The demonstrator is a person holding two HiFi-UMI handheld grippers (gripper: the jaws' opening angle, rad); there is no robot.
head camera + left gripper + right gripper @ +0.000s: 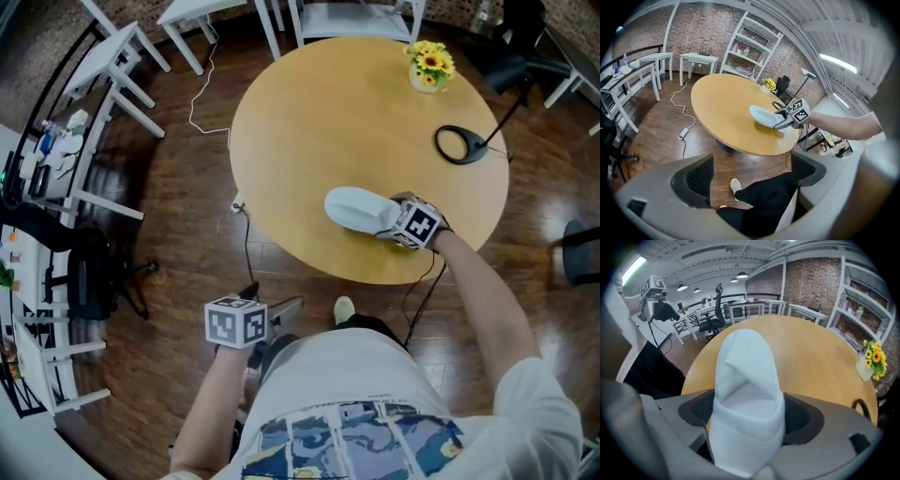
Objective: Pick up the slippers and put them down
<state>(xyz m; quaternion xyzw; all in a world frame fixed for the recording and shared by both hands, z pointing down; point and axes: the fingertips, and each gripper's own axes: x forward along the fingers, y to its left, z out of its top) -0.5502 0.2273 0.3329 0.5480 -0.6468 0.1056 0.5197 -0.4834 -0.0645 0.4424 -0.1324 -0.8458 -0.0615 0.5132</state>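
Lengthwise w/ R gripper [382, 225], slipper [352, 206] toe outward, heel in fingers [804, 416]

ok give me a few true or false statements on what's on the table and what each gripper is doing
1. The white fabric slipper lies on the round wooden table. True.
2. The right gripper is empty. False: its jaws are closed on the slipper's sides.
3. The left gripper holds a second slipper. False: its jaws stand apart with nothing between them, off the table.
4. A small pot of yellow flowers stands on the table, apart from the slipper. True.
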